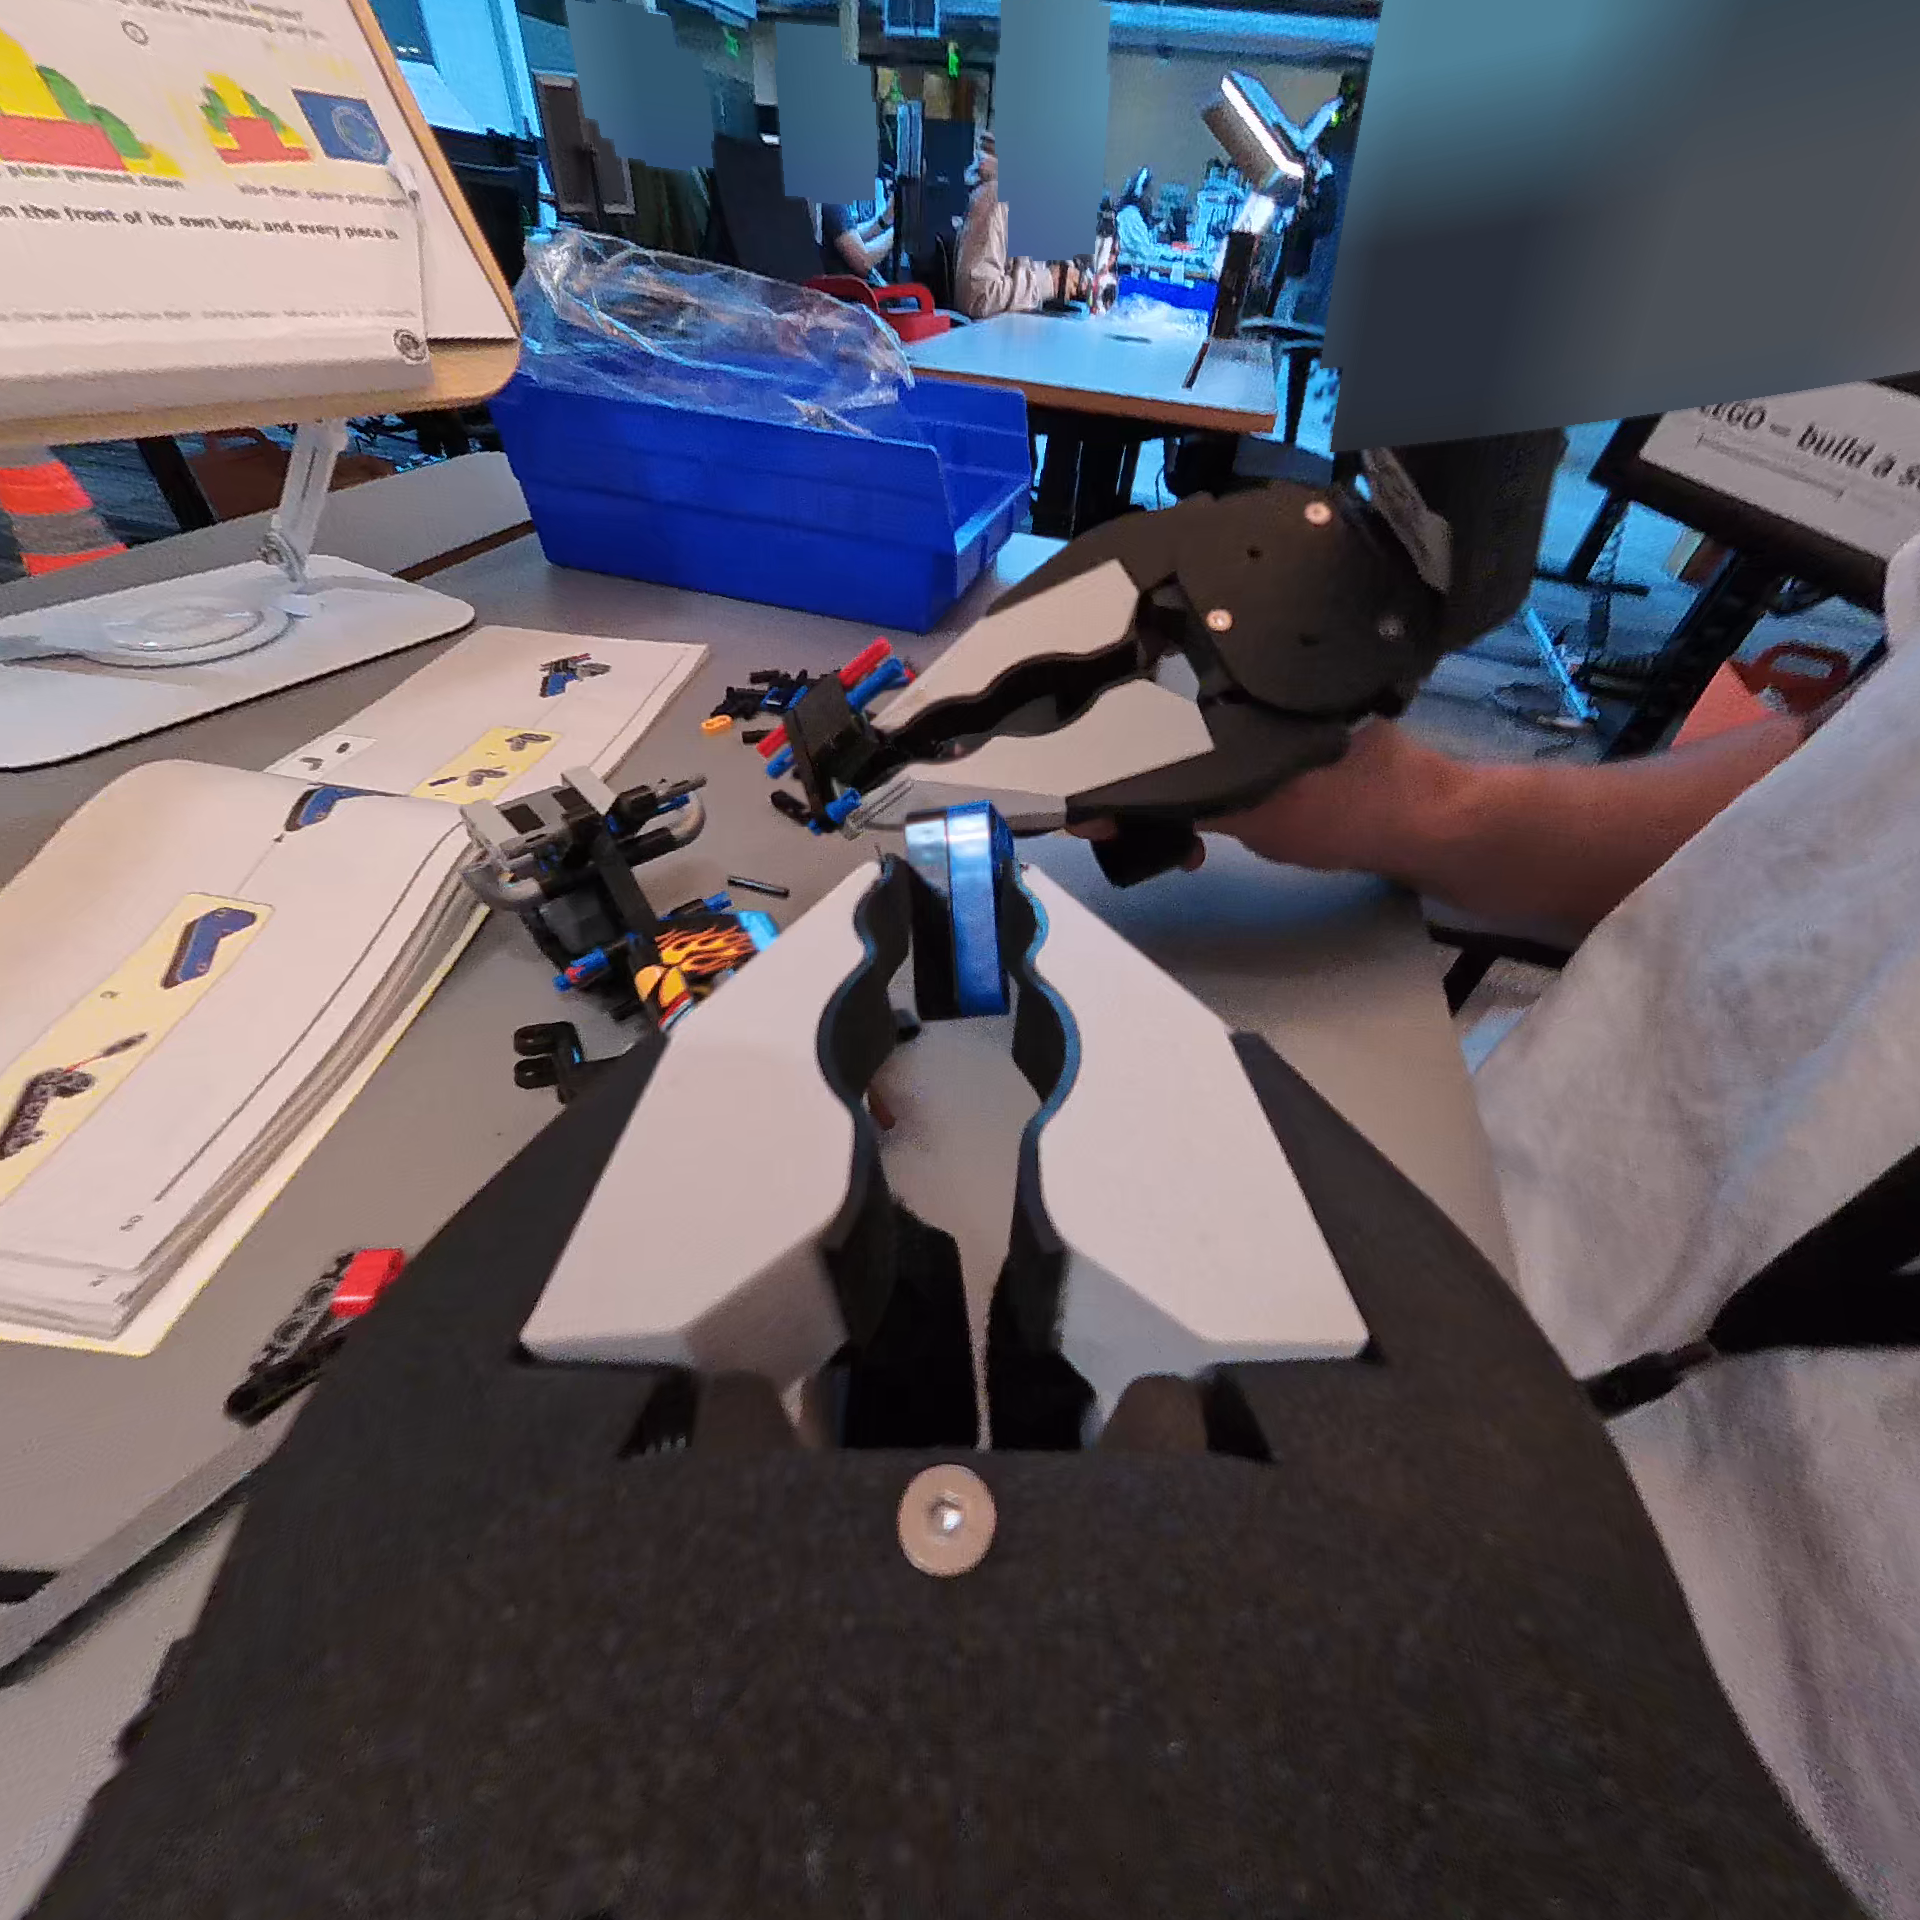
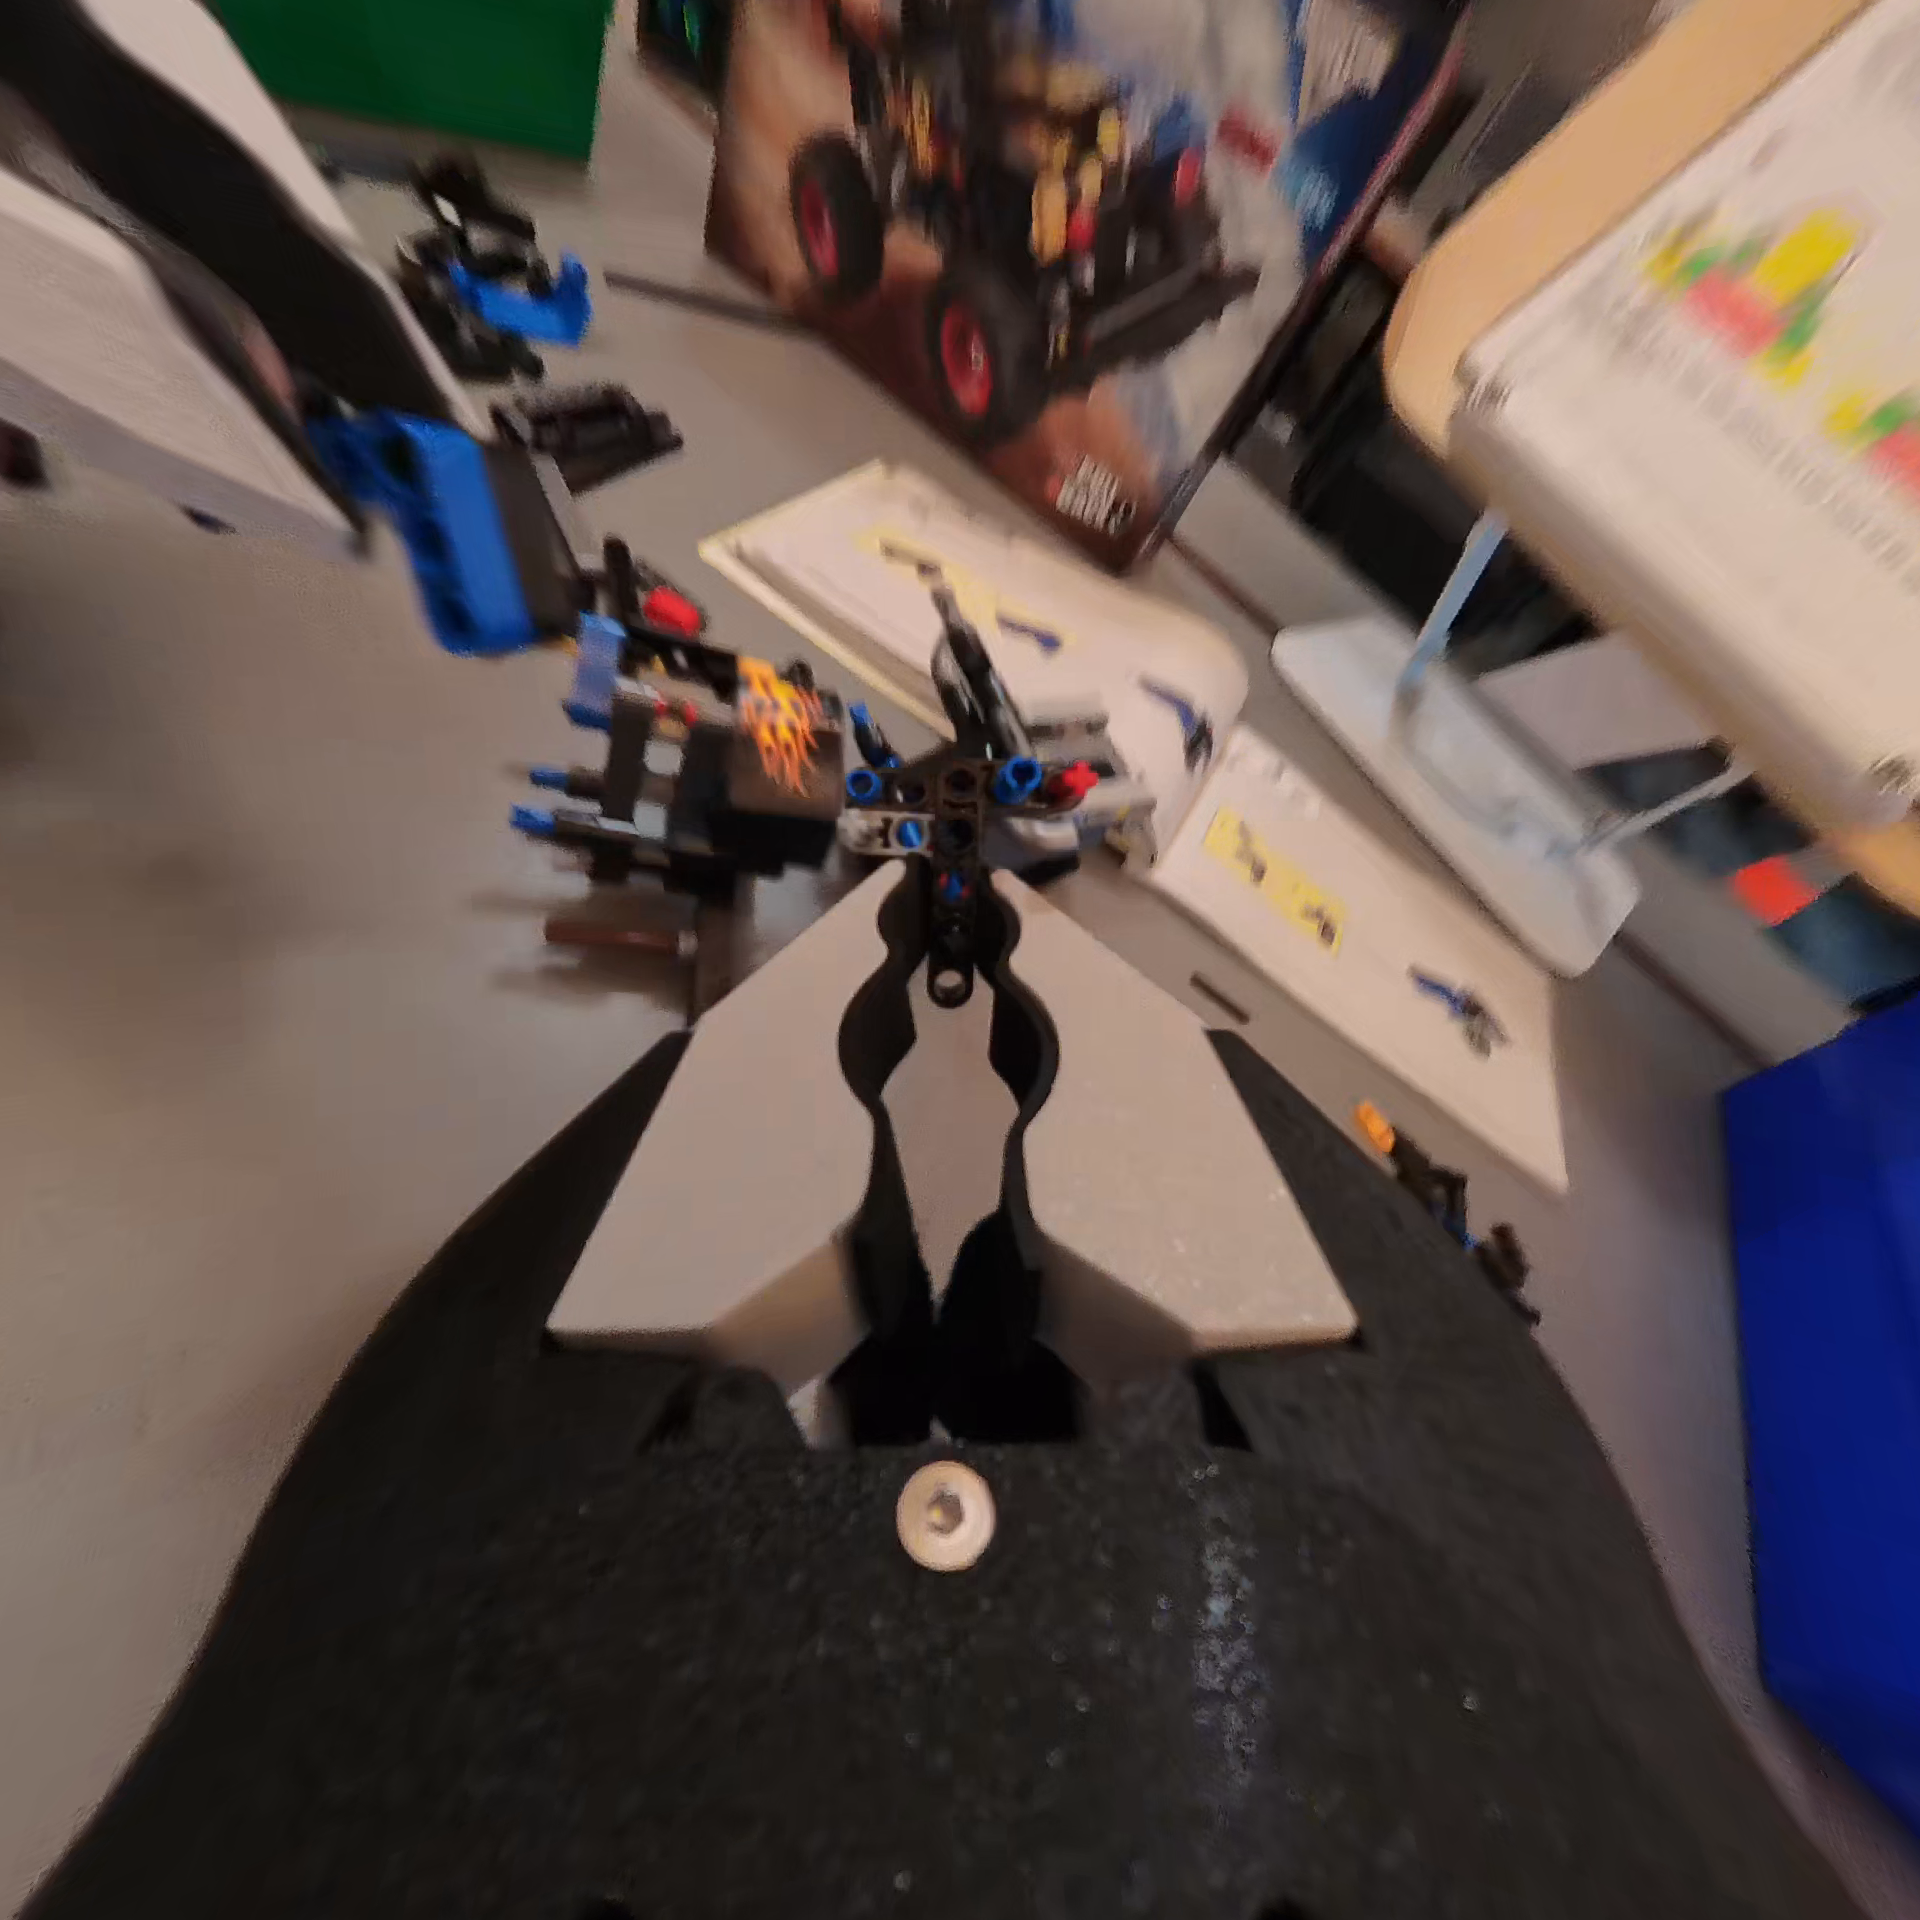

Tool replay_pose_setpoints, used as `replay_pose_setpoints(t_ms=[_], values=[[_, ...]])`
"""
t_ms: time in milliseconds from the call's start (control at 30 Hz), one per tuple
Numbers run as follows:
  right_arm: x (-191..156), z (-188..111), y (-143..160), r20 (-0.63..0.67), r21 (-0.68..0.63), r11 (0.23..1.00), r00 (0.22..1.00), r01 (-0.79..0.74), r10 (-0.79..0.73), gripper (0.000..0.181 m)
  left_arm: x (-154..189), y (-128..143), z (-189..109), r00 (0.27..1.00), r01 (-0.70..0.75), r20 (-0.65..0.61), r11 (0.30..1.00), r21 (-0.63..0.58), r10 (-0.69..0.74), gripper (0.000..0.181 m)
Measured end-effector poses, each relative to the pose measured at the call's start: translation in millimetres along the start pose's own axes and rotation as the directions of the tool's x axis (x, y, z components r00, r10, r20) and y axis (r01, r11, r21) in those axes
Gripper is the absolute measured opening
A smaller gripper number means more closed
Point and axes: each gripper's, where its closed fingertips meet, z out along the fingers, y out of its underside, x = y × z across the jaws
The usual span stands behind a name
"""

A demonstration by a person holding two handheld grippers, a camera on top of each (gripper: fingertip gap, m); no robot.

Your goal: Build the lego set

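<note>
Blue panel piece is gripped by the left gripper; a black pinned beam assembly is clamped by the right gripper. Pins should be squared with holes before pressing.

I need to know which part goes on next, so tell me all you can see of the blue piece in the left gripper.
The blue piece looks like hard, glossy plastic: a thick slab on edge, with a grey face and black part joined to its side. It stands upright, clamped between the left gripper's fingers, its top poking past their tips, held above the table.
</note>
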Motion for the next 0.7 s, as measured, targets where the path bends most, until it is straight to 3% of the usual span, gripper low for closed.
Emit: replay_pose_setpoints(t_ms=[100, 233, 533, 700], values=[[-9.6, -3.7, -21.6, -0.030, 0.088, 0.996, 0.999, 0.029, -0.026, 0.007, 1.9, -7.8, 5.7, 0.998, 0.044, 0.044, 0.998, 0.041, -0.045, 0.015], [-15.5, -7.7, -35.4, -0.118, 0.127, 0.983, 0.986, 0.132, -0.117, 0.007, 3.8, -11.0, 9.1, 0.994, -0.029, 0.109, 0.998, 0.052, 0.023, 0.015], [-7.9, -14.9, -32.4, -0.248, 0.090, 0.954, 0.934, 0.286, -0.257, 0.007, 5.4, -1.6, 12.9, 0.995, -0.013, 0.103, 1.000, 0.014, 0.012, 0.015], [-8.7, -14.0, -31.1, -0.251, 0.081, 0.949, 0.927, 0.306, -0.278, 0.007, 6.7, -5.6, 10.2, 0.997, -0.008, 0.071, 0.999, 0.032, 0.006, 0.015]])
